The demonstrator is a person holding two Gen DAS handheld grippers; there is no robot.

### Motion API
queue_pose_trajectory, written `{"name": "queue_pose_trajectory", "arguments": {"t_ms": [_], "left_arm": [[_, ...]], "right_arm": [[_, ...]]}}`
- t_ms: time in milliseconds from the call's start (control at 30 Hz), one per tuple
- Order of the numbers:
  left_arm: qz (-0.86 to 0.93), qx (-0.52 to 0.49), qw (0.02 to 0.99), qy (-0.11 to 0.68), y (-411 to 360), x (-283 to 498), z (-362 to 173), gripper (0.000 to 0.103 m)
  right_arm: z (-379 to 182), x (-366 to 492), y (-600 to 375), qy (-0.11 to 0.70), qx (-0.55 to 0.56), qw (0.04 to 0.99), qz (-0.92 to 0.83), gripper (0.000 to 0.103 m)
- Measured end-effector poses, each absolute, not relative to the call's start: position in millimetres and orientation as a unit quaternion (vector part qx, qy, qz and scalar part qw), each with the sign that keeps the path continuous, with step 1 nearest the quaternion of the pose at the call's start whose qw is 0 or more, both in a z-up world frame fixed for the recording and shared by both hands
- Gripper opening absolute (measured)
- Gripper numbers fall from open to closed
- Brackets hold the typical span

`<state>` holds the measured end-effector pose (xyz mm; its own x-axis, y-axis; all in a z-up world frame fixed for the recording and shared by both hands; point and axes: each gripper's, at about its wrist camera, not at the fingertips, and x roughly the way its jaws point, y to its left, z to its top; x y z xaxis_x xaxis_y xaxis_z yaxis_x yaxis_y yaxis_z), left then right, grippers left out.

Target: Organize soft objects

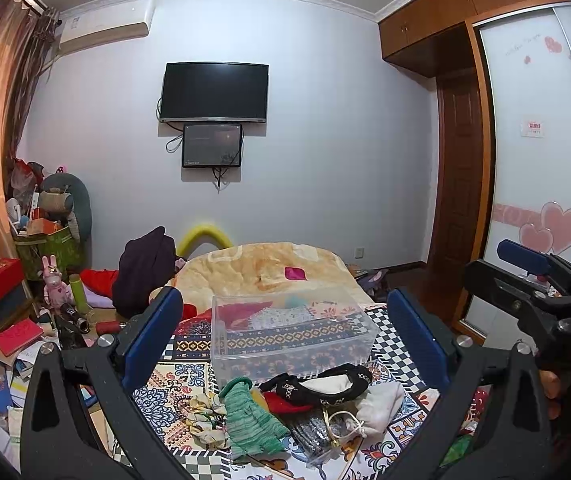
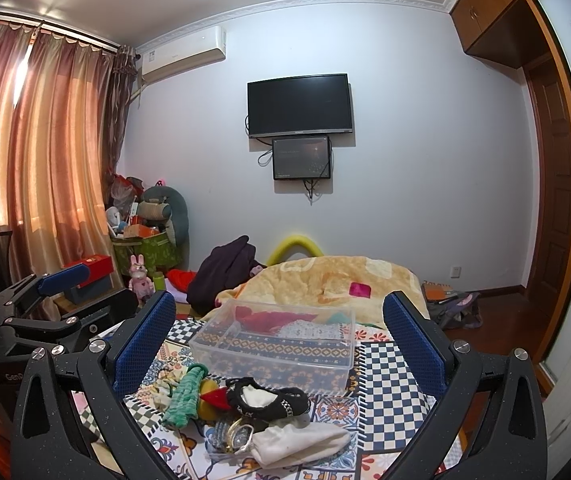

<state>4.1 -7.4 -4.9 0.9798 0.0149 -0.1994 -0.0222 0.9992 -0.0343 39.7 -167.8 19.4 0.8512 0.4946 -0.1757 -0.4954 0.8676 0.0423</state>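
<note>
A heap of soft items lies on the patterned bedspread (image 1: pixel 189 376) (image 2: pixel 389 376): a green knit glove (image 1: pixel 251 416) (image 2: pixel 183 398), a black slipper with a white lining (image 1: pixel 321 386) (image 2: pixel 269 396), a white cloth pouch (image 1: pixel 377 402) (image 2: pixel 297 442), a pale floral cloth (image 1: pixel 201 416) and a sparkly grey piece (image 1: pixel 313 428). Behind the heap stands a clear plastic bin (image 1: pixel 289 334) (image 2: pixel 277 344) with red and patterned cloth inside. My left gripper (image 1: pixel 285 332) is open, above the heap. My right gripper (image 2: pixel 279 334) is open too, beside it on the right.
A beige quilt (image 1: pixel 269 268) with a pink item (image 1: pixel 295 273) covers the far half of the bed. Dark clothes (image 1: pixel 145 268) lie at its left. Boxes, books and a pink rabbit toy (image 1: pixel 55 284) clutter the left side. A wardrobe (image 1: pixel 537 160) stands at the right.
</note>
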Motion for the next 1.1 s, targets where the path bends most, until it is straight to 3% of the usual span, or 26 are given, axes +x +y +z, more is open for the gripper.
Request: {"name": "queue_pose_trajectory", "arguments": {"t_ms": [500, 933, 1100], "left_arm": [[0.008, -0.027, 0.991, 0.132, -2.5, 16.3, -19.6, 0.103], [0.033, -0.062, 0.966, 0.249, 27.5, 56.6, -95.3, 0.102], [0.028, -0.071, 0.954, 0.289, 34.9, 71.2, -121.2, 0.084]], "right_arm": [[4.8, 52.8, -166.7, 0.124, 0.0, 0.96, 0.251, 0.103], [-58.7, 96.8, -170.4, 0.236, -0.007, 0.941, 0.243, 0.103], [-76.8, 105.3, -160.1, 0.27, -0.012, 0.926, 0.262, 0.101]]}}
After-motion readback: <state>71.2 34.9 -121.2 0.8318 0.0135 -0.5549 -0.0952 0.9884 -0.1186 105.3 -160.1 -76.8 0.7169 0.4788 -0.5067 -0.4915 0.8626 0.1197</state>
